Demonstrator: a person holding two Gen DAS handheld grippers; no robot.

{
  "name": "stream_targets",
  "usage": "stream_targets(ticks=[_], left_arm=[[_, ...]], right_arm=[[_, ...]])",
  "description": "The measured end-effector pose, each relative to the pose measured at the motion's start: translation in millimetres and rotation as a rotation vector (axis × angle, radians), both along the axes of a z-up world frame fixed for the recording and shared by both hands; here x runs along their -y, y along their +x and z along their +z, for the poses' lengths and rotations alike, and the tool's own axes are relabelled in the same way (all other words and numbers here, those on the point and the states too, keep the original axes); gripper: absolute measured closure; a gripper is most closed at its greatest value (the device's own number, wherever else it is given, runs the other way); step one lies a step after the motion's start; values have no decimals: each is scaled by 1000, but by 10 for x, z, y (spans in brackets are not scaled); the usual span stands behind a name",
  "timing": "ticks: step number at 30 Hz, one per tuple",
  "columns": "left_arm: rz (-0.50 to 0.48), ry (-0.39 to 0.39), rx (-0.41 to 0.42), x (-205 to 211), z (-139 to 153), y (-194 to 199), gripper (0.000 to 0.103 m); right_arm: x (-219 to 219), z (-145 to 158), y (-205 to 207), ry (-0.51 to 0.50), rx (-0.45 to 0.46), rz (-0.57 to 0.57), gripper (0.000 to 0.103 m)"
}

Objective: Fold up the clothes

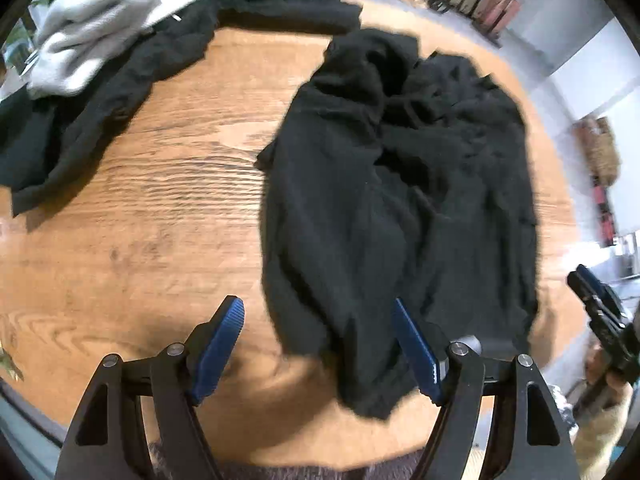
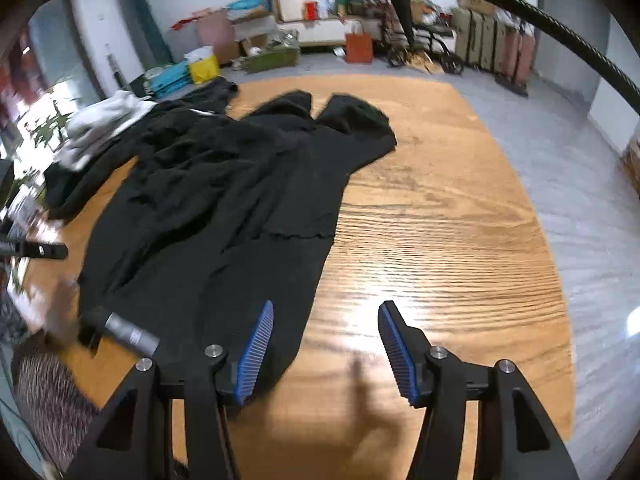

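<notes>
A crumpled black fabric garment (image 1: pixel 400 200) lies spread on the wooden surface (image 1: pixel 140 240). Three clothes show – this one, a second black piece (image 1: pixel 120 92) and a pale grey one (image 1: pixel 92 28). Only the right wrist view shows suitcases (image 2: pixel 492 44). Both the left hand-held gripper (image 1: pixel 320 344) and right hand-held gripper (image 2: pixel 326 348) gape, empty, at the garment's near hem.

We see bright, even room light and heavy fisheye bending with dark vignetted corners. Glare whitens the wooden table (image 2: pixel 440 240) before the right camera, and a soft shadow lies below. Motion blur smears the black garment (image 1: pixel 400 200), perhaps a hoodie.
</notes>
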State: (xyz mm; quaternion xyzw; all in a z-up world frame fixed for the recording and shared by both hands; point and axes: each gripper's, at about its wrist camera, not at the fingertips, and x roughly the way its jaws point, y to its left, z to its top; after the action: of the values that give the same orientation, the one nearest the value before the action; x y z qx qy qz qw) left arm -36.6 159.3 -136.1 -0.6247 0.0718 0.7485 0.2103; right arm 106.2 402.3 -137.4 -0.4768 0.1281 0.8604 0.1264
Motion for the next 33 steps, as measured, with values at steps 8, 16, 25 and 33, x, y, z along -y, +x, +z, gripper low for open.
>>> stream_targets(ticks=[8,16,25,33], left_arm=[[-49,-139,-52,-388,-364,-45,68],[-5,-254,-110,-76,-252,-138,92],[84,-145,-34,194,-273,-154,91],[40,4,-140,47,326,161,47]], right_arm=[[204,-441,-378,-63,35,24,48],[161,-543,-288,110,110,-16,98],[60,-441,-46,87,74,-48,67],[367,28,-112,36,-60,75,67]])
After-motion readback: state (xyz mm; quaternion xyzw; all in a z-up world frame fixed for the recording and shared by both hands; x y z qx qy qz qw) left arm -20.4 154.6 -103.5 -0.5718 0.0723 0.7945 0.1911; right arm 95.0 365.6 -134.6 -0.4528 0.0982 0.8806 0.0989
